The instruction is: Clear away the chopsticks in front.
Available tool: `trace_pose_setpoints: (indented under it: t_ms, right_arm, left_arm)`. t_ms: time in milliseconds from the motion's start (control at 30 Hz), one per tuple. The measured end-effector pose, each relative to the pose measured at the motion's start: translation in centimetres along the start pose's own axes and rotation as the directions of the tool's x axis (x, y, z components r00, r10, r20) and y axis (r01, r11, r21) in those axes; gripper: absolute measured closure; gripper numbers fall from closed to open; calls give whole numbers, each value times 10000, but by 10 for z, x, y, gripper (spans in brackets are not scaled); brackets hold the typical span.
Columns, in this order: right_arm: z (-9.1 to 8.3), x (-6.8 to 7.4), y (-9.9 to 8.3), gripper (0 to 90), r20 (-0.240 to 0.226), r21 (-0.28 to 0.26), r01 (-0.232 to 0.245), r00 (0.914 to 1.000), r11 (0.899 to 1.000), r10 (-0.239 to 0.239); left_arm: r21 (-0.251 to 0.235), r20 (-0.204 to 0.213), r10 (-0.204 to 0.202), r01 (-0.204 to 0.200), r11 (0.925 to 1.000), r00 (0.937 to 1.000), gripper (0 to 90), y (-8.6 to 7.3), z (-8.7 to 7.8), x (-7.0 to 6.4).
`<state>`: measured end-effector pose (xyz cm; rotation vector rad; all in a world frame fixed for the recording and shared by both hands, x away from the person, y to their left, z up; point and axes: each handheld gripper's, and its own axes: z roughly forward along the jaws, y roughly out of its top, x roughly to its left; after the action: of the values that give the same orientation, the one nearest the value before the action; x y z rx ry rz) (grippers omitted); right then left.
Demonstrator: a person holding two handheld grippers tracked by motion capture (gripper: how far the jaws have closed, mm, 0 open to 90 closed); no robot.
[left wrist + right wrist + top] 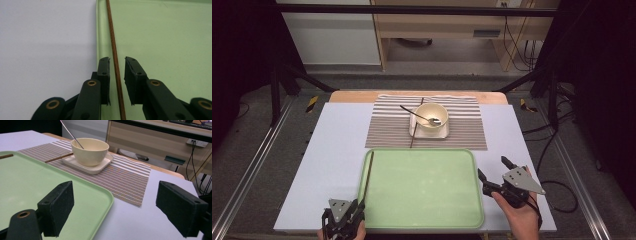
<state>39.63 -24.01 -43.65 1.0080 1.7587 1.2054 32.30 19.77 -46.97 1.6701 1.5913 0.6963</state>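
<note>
**Item: chopstick transfer to tray, one stick in hand.**

- Left gripper: at the near left corner of the green tray. Jaws stand narrowly apart, one on each side of a brown chopstick; in the left gripper view a thin gap shows on both sides of the stick, so it is straddled, not pinched.
- Chopstick, first: lies along the tray's left edge, just inside the rim, running away from the person.
- Chopstick, second: lies on the striped placemat, its middle passing under or beside the square saucer; which of the two cannot be told.
- Bowl: cream, upright on the saucer, a metal spoon leaning inside.
- Right gripper: held off the tray's right edge above the white table, jaws wide, holding nothing, aimed toward the bowl.

**Handling note (judgement).** The step appears to be setting the first stick down in the tray. Done well: spread the left jaws evenly so neither pad drags the stick, then lift straight up and back before turning, since a round stick rolls readily on a smooth tray. For the second stick, approach from its free near end, clear of the saucer, and grip low across its width.
</note>
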Motion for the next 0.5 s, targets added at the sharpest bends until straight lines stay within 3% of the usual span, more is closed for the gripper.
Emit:
trace_pose_setpoints:
  t_ms: [267,500]
  right_arm:
    - [0,1,0,149,-25,10,-5,10000,10000,5]
    - [0,1,0,150,-19,13,6,10000,10000,-6]
  left_arm:
    - [372,-49,170,-168,9992,9998,736,-9,3,-1]
    - [398,-42,55,-53,9992,10000,830,-10,6,0]
